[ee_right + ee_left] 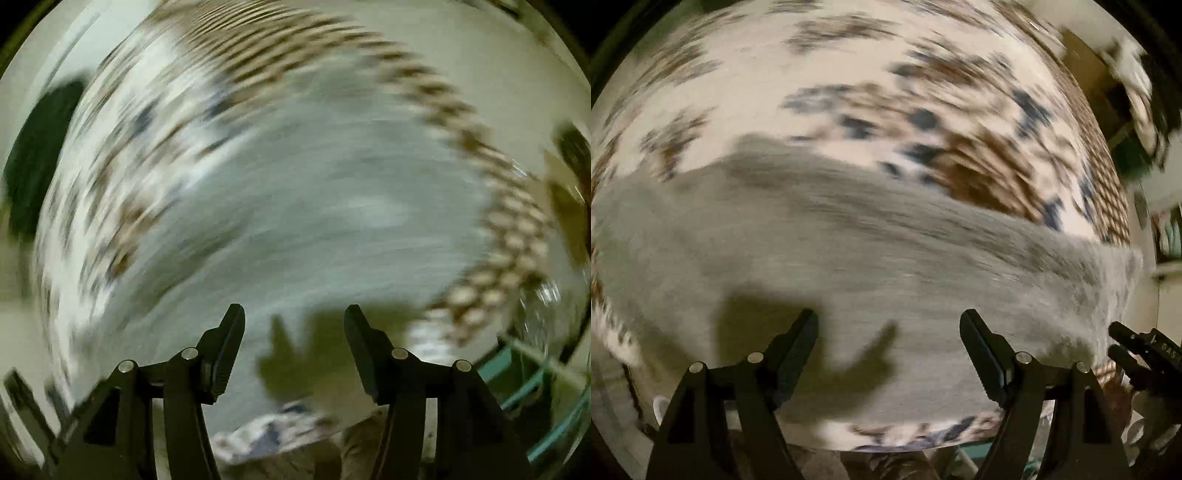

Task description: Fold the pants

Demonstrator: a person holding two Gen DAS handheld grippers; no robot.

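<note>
Grey pants [849, 258] lie spread across a patterned cloth-covered surface [849, 74]; both views are motion-blurred. My left gripper [888, 325] is open and empty, hovering above the near part of the pants, and its shadow falls on the fabric. The right gripper's tips [1137, 350] show at the right edge of the left wrist view, next to the pants' right end. In the right wrist view the pants [314, 206] fill the middle. My right gripper [293, 321] is open and empty above them.
The cloth has brown and dark blue blotches and a checkered border [1108, 192]. The surface's near edge [905, 443] is just below the pants. Shelving [1167, 236] stands at the right. A teal frame [524, 376] sits at lower right in the right wrist view.
</note>
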